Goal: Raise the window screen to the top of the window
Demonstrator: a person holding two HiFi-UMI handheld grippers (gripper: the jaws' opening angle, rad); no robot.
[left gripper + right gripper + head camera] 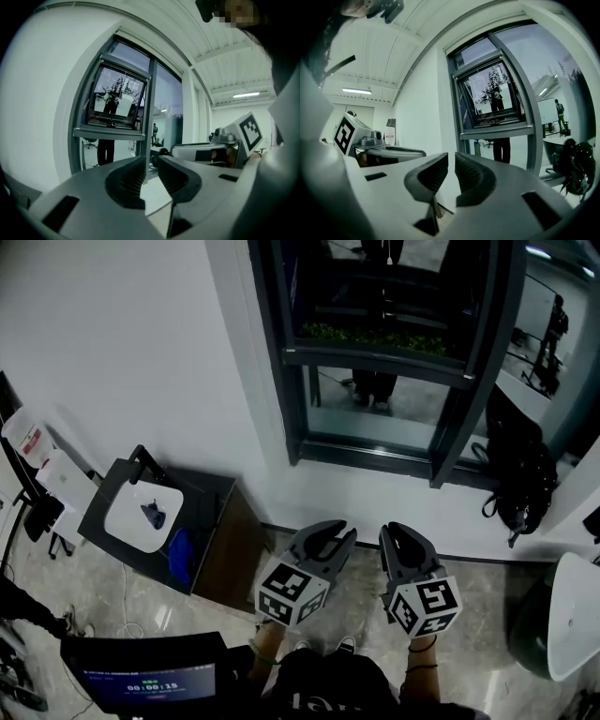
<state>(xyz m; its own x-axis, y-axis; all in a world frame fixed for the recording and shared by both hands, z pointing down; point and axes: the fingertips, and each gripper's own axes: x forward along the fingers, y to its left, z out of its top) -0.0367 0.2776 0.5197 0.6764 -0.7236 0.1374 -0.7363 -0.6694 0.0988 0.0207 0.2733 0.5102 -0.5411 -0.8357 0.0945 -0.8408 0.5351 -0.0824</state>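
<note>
Plainly both grippers are parked, not working. The left gripper (343, 533) and the right gripper (399, 532) sit side by side at the lower middle of the head view, close to the person's body and pointing toward the window (367, 454), which fills the upper middle of that frame. Held level and close together like this, they look squared up to the window, though they fall well short of it.

Each gripper's own view shows its ribbed pads drawn almost together with only a thin slit left, and nothing is between them. Neither gripper holds anything.

The window stands beyond and above both grippers, with white wall and floor in between. In the left gripper view a grey crossbar (110, 133) runs across the dark frame partway up, glass above and below it. The same bar appears at upper right of centre in the right gripper view. Whether that bar belongs to the window screen, and how high the screen's mesh now sits, cannot be made out: reflections cover the panes.

So the scene fits a screen waiting low down or one already at the top. A backpack (521, 482) leans at the right edge.
</note>
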